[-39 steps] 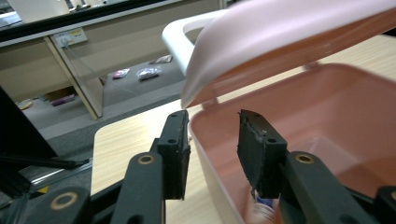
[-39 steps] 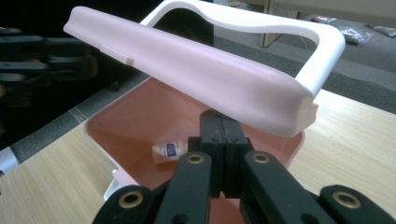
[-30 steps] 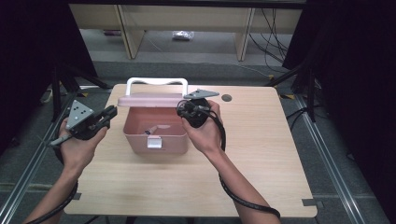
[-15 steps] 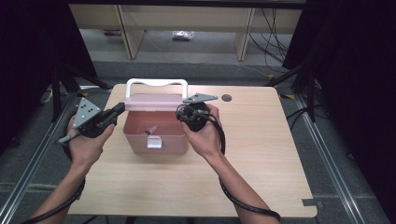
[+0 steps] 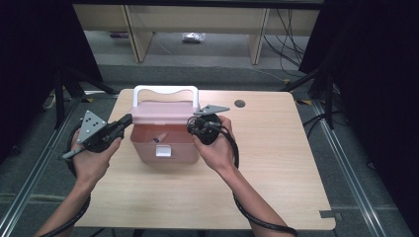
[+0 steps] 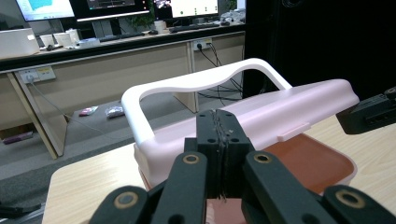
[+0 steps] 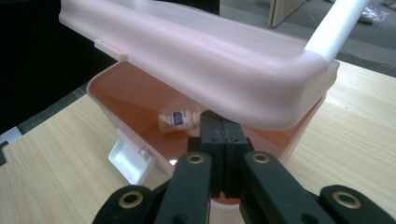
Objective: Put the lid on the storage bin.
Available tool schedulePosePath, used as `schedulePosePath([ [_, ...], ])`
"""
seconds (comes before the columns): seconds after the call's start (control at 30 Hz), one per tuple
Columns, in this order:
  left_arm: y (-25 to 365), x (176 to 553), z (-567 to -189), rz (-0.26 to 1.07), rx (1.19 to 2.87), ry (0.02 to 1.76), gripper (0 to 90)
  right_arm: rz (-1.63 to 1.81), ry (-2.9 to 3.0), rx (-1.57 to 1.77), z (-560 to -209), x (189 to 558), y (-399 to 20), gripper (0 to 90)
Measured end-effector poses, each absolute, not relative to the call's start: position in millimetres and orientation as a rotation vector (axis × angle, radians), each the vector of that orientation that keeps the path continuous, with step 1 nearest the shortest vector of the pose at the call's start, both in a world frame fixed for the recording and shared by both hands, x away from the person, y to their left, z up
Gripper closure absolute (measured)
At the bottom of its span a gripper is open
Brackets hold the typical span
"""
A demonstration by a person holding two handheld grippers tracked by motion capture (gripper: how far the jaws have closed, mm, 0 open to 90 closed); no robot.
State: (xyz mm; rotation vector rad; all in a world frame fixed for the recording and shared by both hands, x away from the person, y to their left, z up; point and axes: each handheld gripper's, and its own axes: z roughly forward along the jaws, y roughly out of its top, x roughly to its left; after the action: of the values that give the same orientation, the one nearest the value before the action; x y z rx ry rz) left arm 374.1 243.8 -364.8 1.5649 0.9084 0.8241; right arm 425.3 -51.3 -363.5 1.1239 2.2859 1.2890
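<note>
A pink box with a white handle stands at the table's back middle. Its lid hangs half lowered over the open box. A small bottle lies on the box floor. My left gripper is at the box's left rim, shut and holding nothing; in its own view the jaws point at the lid and handle. My right gripper is at the box's right rim, also shut and holding nothing, just under the lid's edge.
A white latch hangs on the box's front wall. A round hole sits in the wooden table behind the right hand. Shelving and cables lie beyond the far edge. Dark curtains flank both sides.
The lid has tipped forward and lower over the box. My left gripper has moved right, up to the box's left side. The right gripper has shifted slightly.
</note>
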Motion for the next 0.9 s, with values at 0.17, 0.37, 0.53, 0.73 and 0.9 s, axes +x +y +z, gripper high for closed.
schedulePosePath([
  [0.17, 244, 371, -369, 0.817, 1.558, 0.917, 87.5, 1.277, 2.305, 1.139, -368, 423, -51, 90.0],
  [0.37, 245, 368, -374, 0.811, 1.554, 0.926, 86.5, 1.244, 2.33, 1.129, -376, 422, -52, 90.0],
  [0.53, 246, 367, -379, 0.797, 1.561, 0.937, 85.1, 1.237, 2.349, 1.154, -380, 418, -54, 90.0],
  [0.73, 248, 365, -384, 0.782, 1.559, 0.952, 83.6, 1.209, 2.39, 1.164, -387, 417, -56, 90.0],
  [0.9, 250, 365, -390, 0.745, 1.557, 0.962, 83.0, 1.169, 2.418, 1.188, -392, 414, -59, 90.0],
])
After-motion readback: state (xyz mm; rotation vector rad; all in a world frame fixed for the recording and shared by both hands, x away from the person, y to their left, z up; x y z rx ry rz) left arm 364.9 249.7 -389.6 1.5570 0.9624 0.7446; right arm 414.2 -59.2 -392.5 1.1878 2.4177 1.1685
